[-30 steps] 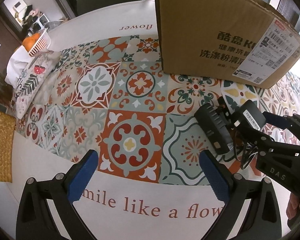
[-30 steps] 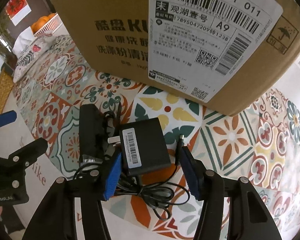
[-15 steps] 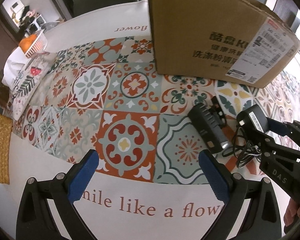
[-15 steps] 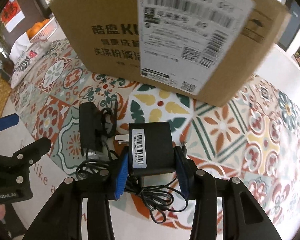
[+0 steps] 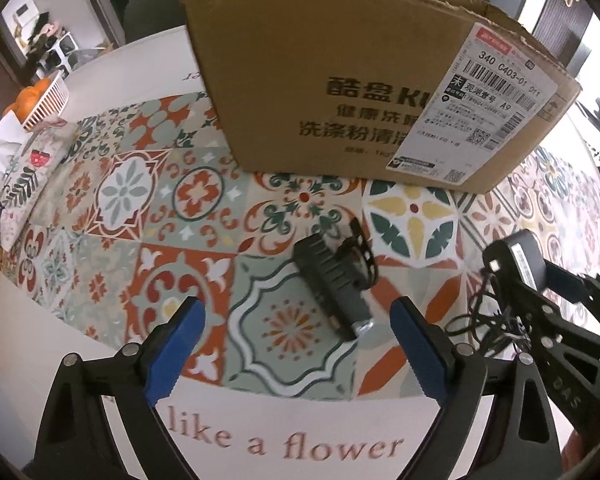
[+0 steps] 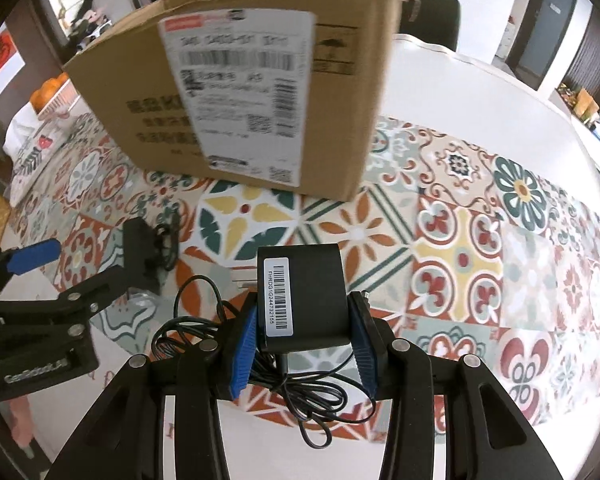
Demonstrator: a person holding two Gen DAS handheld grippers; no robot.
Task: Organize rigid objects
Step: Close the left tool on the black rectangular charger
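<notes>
While left tongs (image 5: 296,344) gape, right tongs (image 6: 304,340) clamp adapter (image 6: 302,300).

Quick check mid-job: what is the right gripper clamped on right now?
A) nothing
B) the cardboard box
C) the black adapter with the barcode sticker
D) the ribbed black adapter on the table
C: the right gripper has both blue pads pressed against the black adapter with the barcode sticker, its cable dangling below.

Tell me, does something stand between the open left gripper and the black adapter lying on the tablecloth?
Nothing visible does. The left gripper faces the lying adapter over bare tablecloth; the right gripper holds another adapter aside.
</notes>
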